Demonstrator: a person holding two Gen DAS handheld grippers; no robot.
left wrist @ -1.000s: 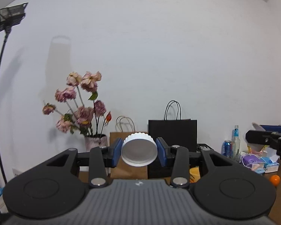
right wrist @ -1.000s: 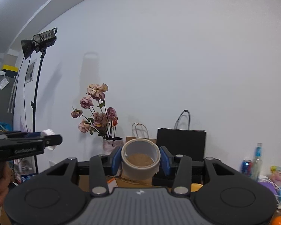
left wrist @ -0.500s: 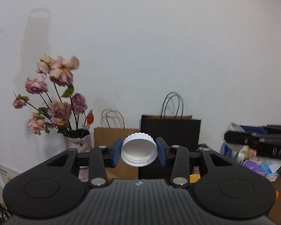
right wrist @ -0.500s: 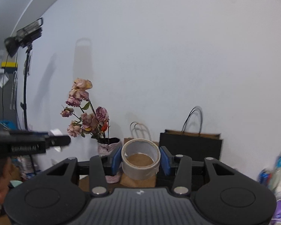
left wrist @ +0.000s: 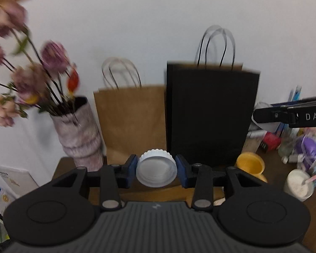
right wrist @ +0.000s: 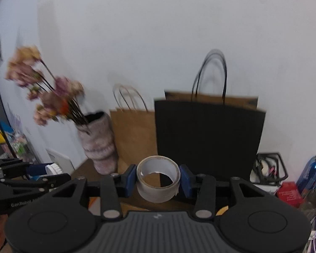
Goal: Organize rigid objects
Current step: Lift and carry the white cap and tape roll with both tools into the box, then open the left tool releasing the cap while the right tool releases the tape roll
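Basically a plain white wall (left wrist: 158, 21) is filling most of both views, with a brown wooden table (left wrist: 158, 191) standing against it. A black paper bag (left wrist: 210, 113) is standing upright at the wall, a smaller brown paper bag (left wrist: 130, 122) just beside it, touching or nearly so. A pale mottled vase (left wrist: 80, 135) is sitting next to the brown bag, holding dried pink flowers (left wrist: 52, 57), which are blurring. Clutter is crowding the table's right side: a yellow cup (left wrist: 250, 164), a white cup (left wrist: 298, 184), a black wire basket (right wrist: 269, 168) and a blue can (right wrist: 310, 172), all near each other.

The left gripper (left wrist: 155, 169) is clamping a white ribbed jar lid (left wrist: 155, 170) between its blue pads, hollow side facing the camera, above the table edge in front of the bags. The right gripper (right wrist: 158, 181) is gripping a roll of grey tape (right wrist: 158, 181), pads pressing its outer sides, core open toward the camera, also above the table before the black bag. Each gripper is poking into the other's view at the frame edge.
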